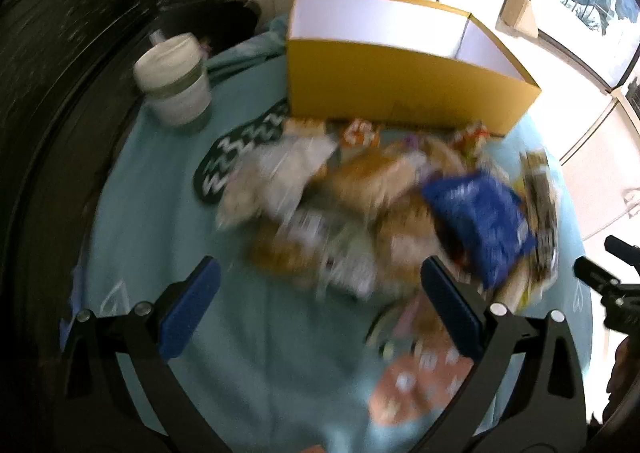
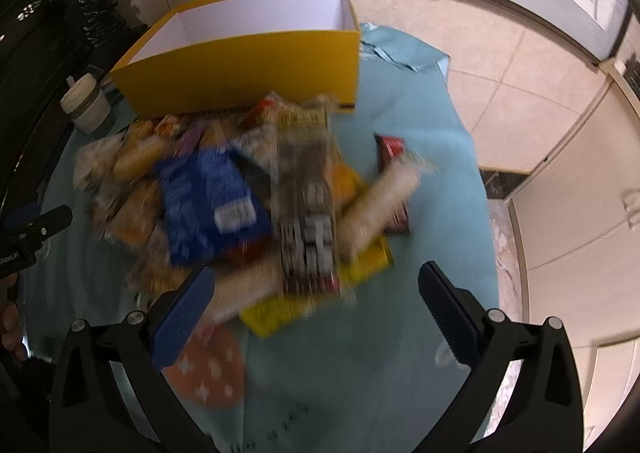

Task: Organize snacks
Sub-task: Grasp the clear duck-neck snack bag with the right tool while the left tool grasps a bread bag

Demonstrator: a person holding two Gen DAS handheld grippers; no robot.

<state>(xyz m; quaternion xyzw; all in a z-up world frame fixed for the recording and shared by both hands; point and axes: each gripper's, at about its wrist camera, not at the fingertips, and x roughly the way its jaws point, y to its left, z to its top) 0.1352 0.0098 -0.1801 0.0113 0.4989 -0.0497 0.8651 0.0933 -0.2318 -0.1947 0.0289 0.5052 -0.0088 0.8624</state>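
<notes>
On the far left of the left wrist view a white jar (image 1: 174, 79) stands upright on the pale blue cloth (image 1: 132, 213) that covers the table. Just right of it lies a dark mat with a white zigzag pattern (image 1: 232, 151), partly under the snack pile (image 1: 360, 205). The pile is blurred, so most wrappers cannot be read; a blue bag (image 1: 484, 213) sits on its right side. Behind the pile stands the yellow box (image 1: 400, 89), open at the top, white inside, with nothing visible in it. The snacks lie on the cloth in front of the box, the nearest ones touching or almost touching its front wall. The left gripper (image 1: 320, 293) hangs above the near edge of the pile with its jaws spread wide and nothing between them.

In the right wrist view the same jar (image 2: 86, 103) is at the left, then the yellow box (image 2: 256, 69) and the pile (image 2: 248, 197) before it. The blue bag (image 2: 208, 205) lies left of a long striped packet (image 2: 306, 205), which rests on a yellow wrapper (image 2: 304, 305). A red packet (image 2: 390, 145) lies on the cloth (image 2: 432, 125) a little to the right. An orange disc with white marks (image 2: 212, 373) lies near the left finger. The right gripper (image 2: 318, 305) is also released, jaws wide apart, empty, above the near side of the pile.
</notes>
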